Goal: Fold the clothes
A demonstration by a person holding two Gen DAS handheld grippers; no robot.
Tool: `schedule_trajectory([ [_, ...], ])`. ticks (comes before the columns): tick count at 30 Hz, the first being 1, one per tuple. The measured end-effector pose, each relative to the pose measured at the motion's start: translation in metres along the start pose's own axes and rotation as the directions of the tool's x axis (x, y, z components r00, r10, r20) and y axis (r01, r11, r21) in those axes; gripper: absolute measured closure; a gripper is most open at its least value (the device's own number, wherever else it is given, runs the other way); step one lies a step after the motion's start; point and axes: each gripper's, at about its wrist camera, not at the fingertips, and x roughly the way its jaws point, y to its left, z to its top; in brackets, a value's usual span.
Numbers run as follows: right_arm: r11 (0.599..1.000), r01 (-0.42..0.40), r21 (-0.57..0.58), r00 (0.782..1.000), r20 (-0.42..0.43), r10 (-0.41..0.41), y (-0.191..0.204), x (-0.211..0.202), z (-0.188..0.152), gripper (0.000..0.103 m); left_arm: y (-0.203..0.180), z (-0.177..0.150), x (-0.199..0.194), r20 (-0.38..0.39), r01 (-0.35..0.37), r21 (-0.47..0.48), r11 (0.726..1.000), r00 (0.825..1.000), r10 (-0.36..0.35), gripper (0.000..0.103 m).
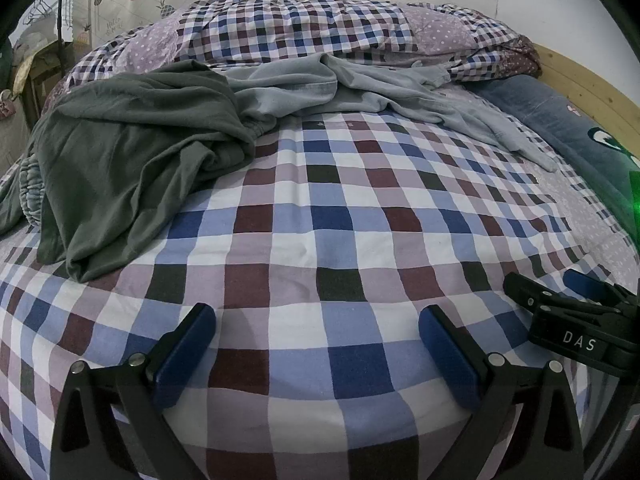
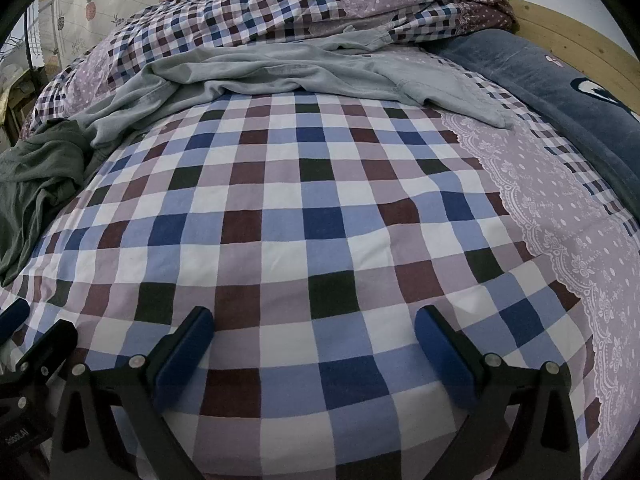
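From your left wrist camera, the left tongs [image 1: 316, 352] are spread wide and pinching nothing, hovering over bare checked bed sheet [image 1: 320, 248]. Ahead and to the left of them lies the dark green garment [image 1: 132, 152], crumpled in a heap, and straight ahead, further off, the pale grey garment [image 1: 352, 88] sprawls against the rolled duvet [image 1: 304, 28]. Both look soft, light and limp, so expect them to sag and drag; my advice is to pinch a hem or a shoulder edge rather than a bunched middle. The green one's near corner, ahead-left of your tongs, looks the easiest hold. Off to the right edge you can see the right tongs [image 1: 560, 288] side-on. Now the right wrist camera: the right tongs [image 2: 314, 350] are also spread and empty above the sheet. The grey garment [image 2: 280, 72] stretches across far ahead, and only a slice of the green garment [image 2: 40, 168] shows at far left, cut off by the lens edge. The folds hide sleeves and collars, so you cannot tell what kind of garment either is. A blue pillow [image 2: 560, 88] sits ahead-right.
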Motion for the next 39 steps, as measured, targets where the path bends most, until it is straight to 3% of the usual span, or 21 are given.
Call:
schedule_trajectory([
  [39,1.0,0.001,0.0,1.0,-0.001,-0.001,0.001,0.0006,0.0001,0.0,0.0033,-0.0013,-0.0001,0.011,0.019,-0.012,1.0,1.0,-0.019,0.0],
])
